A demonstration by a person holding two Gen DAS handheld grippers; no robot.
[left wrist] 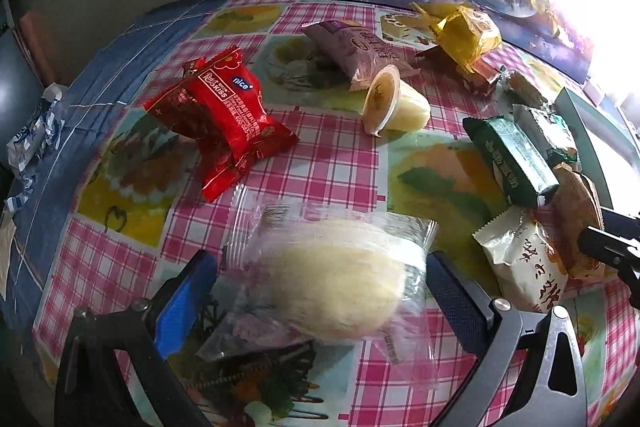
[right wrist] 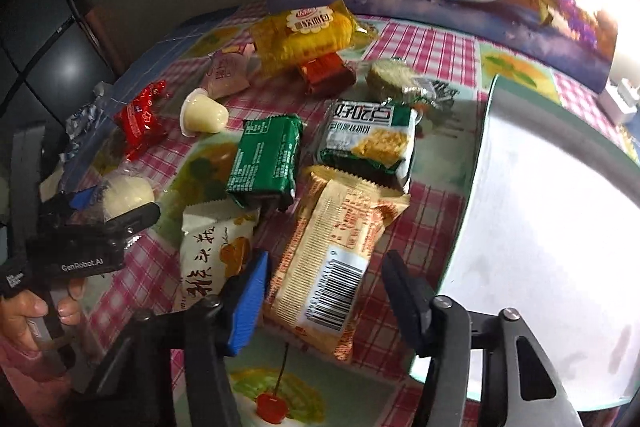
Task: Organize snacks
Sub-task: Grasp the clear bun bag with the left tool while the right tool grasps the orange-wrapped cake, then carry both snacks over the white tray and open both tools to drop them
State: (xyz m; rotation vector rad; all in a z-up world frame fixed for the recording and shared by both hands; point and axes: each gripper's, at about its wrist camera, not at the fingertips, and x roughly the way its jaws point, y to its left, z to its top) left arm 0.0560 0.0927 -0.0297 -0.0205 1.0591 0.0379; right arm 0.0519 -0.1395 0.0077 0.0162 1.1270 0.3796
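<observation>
Left gripper (left wrist: pixel 320 291) stood with jaws wide apart around clear-wrapped bun (left wrist: pixel 332 275), bun blurred, contact unclear. Right gripper (right wrist: pixel 324 291) jaws also apart, straddling near end of beige wafer pack (right wrist: pixel 336 259) on tabletop (right wrist: pixel 420 39); pack's long axis ran away from jaws, white tray (right wrist: pixel 552 227) just right.

Glossy plastic tablecloth (left wrist: pixel 332 163), crinkly shiny red foil wrapper (left wrist: pixel 224 123), clear smooth film on the bun (left wrist: pixel 336 279).
</observation>
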